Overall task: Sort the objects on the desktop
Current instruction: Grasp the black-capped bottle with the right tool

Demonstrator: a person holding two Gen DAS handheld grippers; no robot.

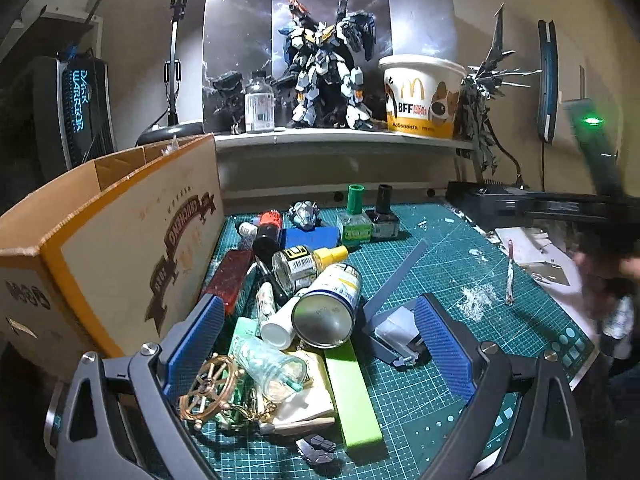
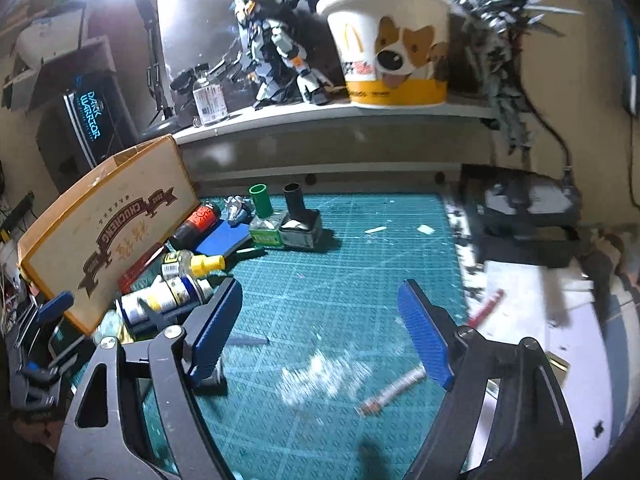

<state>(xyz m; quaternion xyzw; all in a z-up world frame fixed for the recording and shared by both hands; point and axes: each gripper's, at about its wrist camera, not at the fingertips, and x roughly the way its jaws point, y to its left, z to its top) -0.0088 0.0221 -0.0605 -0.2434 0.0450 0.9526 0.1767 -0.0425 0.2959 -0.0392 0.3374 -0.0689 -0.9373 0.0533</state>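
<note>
My left gripper (image 1: 320, 322) stands open low over a heap of small things on the green cutting mat (image 1: 448, 256). A spray can (image 1: 326, 308) lies between its blue pads (image 1: 196, 336) without touching them. A yellow-capped bottle (image 1: 308, 260), a green block (image 1: 352, 392), a ship's-wheel keychain (image 1: 212, 384) and a tiny plastic cup (image 1: 268, 364) crowd around it. My right gripper (image 2: 320, 332) is open above bare mat (image 2: 340, 260) with nothing between its fingers. A thin stick (image 2: 392, 392) lies just below its right finger. The cardboard box (image 1: 120, 240) stands open at the left.
Green-capped (image 1: 354, 216) and black-capped (image 1: 384, 216) bottles stand at the mat's back. A grey plastic part (image 1: 394, 332) sits by my left gripper's right finger. A shelf (image 1: 340, 138) holds a model robot (image 1: 328, 76) and a paper bucket (image 1: 424, 96). A black tray (image 2: 528, 216) and white paper (image 2: 532, 320) lie right.
</note>
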